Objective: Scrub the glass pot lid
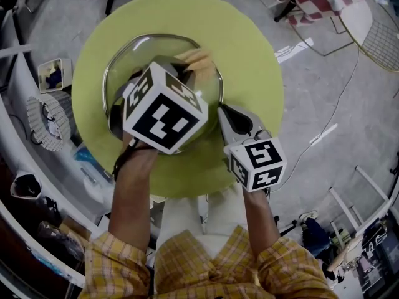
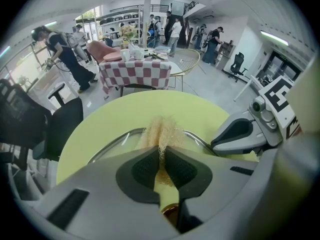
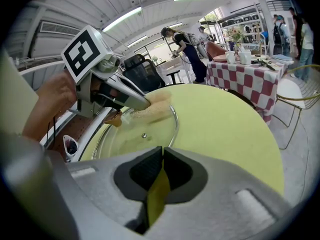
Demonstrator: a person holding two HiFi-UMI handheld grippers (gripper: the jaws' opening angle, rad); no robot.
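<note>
Left gripper view showed your left gripper (image 2: 161, 153) clamping the scrub pad (image 2: 161, 129) against the glass lid (image 2: 122, 143) ahead; your right gripper (image 3: 162, 153), shut empty, perhaps steadied its rim.

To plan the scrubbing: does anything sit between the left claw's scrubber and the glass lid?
Nothing visible does. The left claw pinches the tan scrubber, which appears to rest straight on the glass lid.

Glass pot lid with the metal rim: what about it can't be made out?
Head view: the left gripper's marker cube covers the glass pot lid's middle.
Left gripper view: that gripper's body and its tan fibrous scrubber cover the lid's near half.
Right gripper view: dirt too faint.
</note>
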